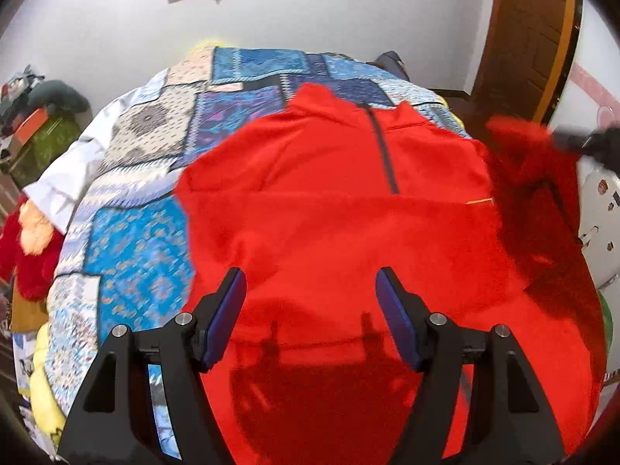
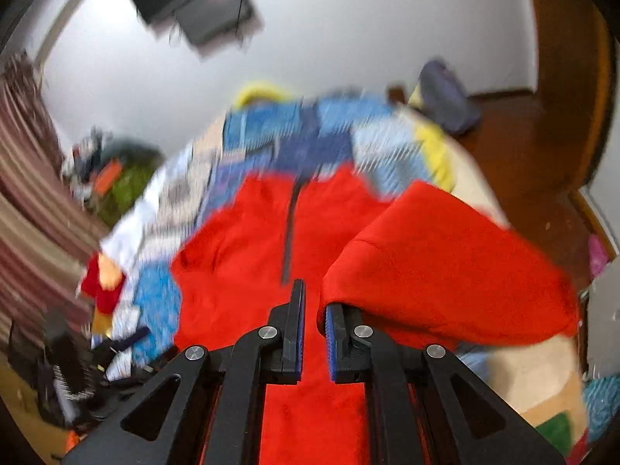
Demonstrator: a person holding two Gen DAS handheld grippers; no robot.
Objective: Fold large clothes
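A red fleece pullover (image 1: pixel 329 193) with a dark half zip lies front up on the patchwork quilt (image 1: pixel 147 240) of the bed. My left gripper (image 1: pixel 310 283) hovers open over its lower part, with nothing between the fingers. In the left wrist view my right gripper (image 1: pixel 581 141) is at the right edge, holding the pullover's sleeve (image 1: pixel 519 162) lifted off the bed. The blurred right wrist view shows that gripper (image 2: pixel 314 298) nearly closed. The raised sleeve (image 2: pixel 445 263) drapes from its right finger over the pullover's body (image 2: pixel 240 252).
A heap of clothes and boxes (image 1: pixel 35 116) sits left of the bed, with a red and orange fuzzy item (image 1: pixel 27 248) nearer. A wooden door (image 1: pixel 531 38) and a white cabinet (image 1: pixel 600 213) stand at the right. A dark bundle (image 2: pixel 445 97) lies at the bed's far end.
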